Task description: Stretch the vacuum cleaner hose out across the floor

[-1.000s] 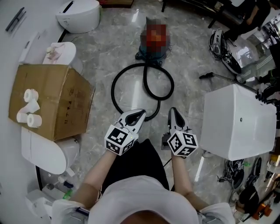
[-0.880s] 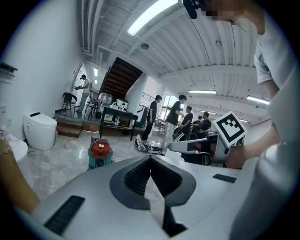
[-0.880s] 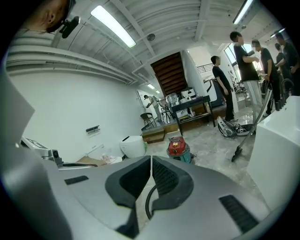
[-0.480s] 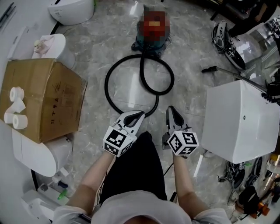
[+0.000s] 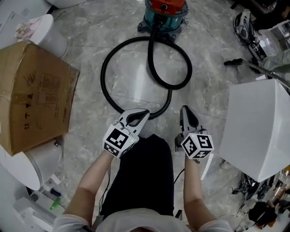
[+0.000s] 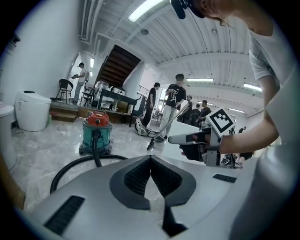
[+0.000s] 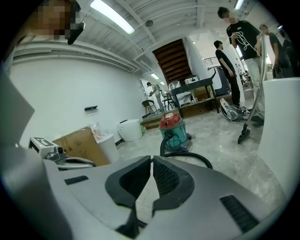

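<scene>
Hose (image 5: 102,74) lies curled in a loop on the floor (image 5: 213,86), running from the vacuum cleaner (image 5: 165,13). Left gripper (image 5: 144,112) and right gripper (image 5: 185,108) hang side by side near the loop's closest bend, both closed and empty.

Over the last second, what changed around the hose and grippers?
Both the left gripper and right gripper dropped toward the black vacuum hose; the floor looks closer. Nothing gripped: jaws stay shut, empty. Hose still looped off the red-and-teal canister vacuum.
</scene>
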`<state>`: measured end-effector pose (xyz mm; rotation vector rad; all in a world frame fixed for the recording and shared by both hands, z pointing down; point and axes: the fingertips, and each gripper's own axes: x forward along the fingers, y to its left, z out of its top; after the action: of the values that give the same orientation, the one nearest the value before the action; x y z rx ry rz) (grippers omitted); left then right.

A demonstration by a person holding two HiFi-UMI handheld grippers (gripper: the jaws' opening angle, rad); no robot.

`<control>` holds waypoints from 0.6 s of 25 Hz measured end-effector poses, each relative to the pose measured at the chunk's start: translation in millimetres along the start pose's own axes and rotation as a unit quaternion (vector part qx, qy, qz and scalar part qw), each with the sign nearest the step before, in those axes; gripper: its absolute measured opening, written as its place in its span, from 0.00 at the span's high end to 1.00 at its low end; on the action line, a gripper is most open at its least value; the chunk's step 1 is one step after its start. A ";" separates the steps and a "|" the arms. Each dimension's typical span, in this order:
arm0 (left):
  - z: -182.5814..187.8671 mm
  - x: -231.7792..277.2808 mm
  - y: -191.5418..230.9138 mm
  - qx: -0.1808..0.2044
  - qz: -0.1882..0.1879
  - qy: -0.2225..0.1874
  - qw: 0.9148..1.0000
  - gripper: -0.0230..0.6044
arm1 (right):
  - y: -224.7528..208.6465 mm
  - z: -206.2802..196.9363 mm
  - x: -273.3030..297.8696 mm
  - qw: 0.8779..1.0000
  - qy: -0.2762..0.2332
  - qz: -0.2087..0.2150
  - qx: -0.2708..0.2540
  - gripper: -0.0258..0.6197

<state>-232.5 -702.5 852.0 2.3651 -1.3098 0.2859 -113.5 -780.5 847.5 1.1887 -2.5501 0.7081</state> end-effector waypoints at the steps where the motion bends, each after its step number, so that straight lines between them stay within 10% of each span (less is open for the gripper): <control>1: -18.4 8.3 10.5 0.002 0.002 0.002 1.000 0.95 | -9.3 -17.3 11.2 1.000 0.000 0.002 0.000 0.94; 15: -237.5 120.5 95.1 0.064 -0.026 0.050 0.996 0.95 | -91.3 -199.0 142.0 0.998 -0.007 0.057 -0.017 0.94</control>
<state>-242.9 -730.6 1133.2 2.4520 -1.2151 0.4783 -131.9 -820.0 1104.8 1.0492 -2.6480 0.6812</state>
